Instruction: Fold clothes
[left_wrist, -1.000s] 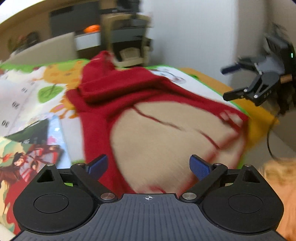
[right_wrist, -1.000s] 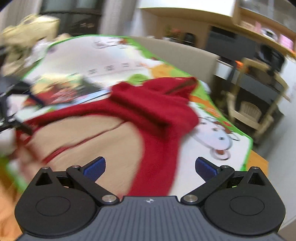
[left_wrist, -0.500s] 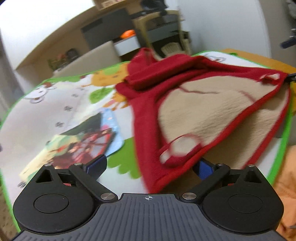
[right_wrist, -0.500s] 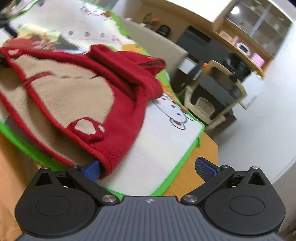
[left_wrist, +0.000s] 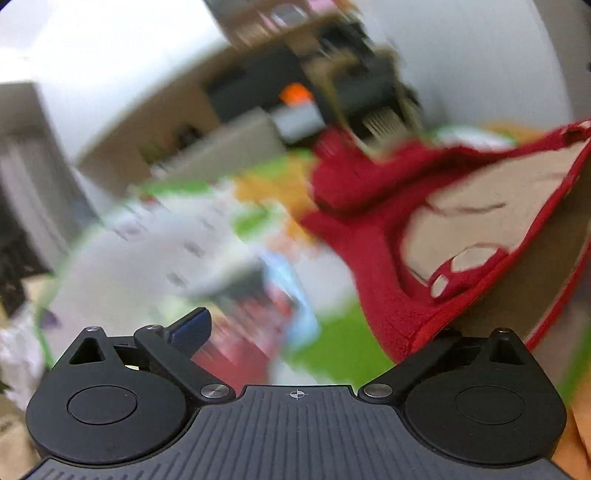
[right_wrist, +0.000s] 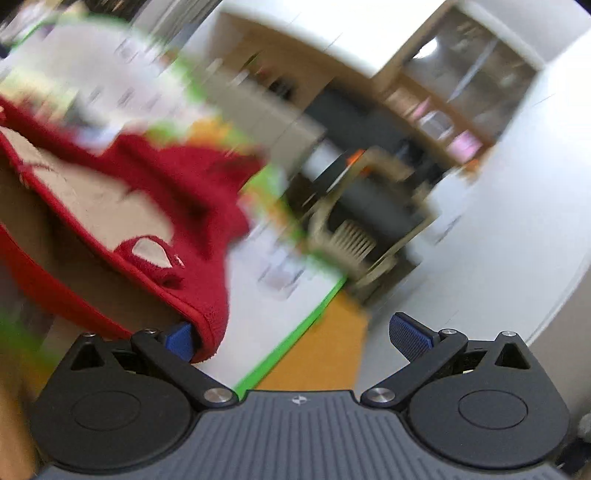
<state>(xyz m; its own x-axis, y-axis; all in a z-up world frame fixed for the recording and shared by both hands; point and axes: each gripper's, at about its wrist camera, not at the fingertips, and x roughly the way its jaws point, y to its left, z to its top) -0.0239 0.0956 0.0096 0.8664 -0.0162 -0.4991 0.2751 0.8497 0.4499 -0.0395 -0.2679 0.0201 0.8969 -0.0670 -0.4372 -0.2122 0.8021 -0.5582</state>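
Observation:
A red fleece garment (left_wrist: 373, 280) with a beige lining lies on a colourful play mat (left_wrist: 147, 258), its near hem raised off the mat. My left gripper (left_wrist: 306, 332) stands open; the hem's corner drapes over its right finger and hides that fingertip. In the right wrist view the same garment (right_wrist: 192, 192) fills the left side. My right gripper (right_wrist: 293, 334) is open too, with the opposite hem corner resting against its left fingertip (right_wrist: 181, 338). Both views are blurred by motion.
The mat's green border (right_wrist: 295, 350) runs along an orange-brown tabletop (right_wrist: 325, 354). Beyond the table stand a beige chair-like frame (right_wrist: 369, 229), dark furniture and a white wall. A printed picture area (left_wrist: 258, 332) of the mat lies ahead of my left gripper.
Both grippers have swung outward and risen, and the garment's near hem has lifted further off the mat. The views have become heavily blurred. The jaws stay wide apart.

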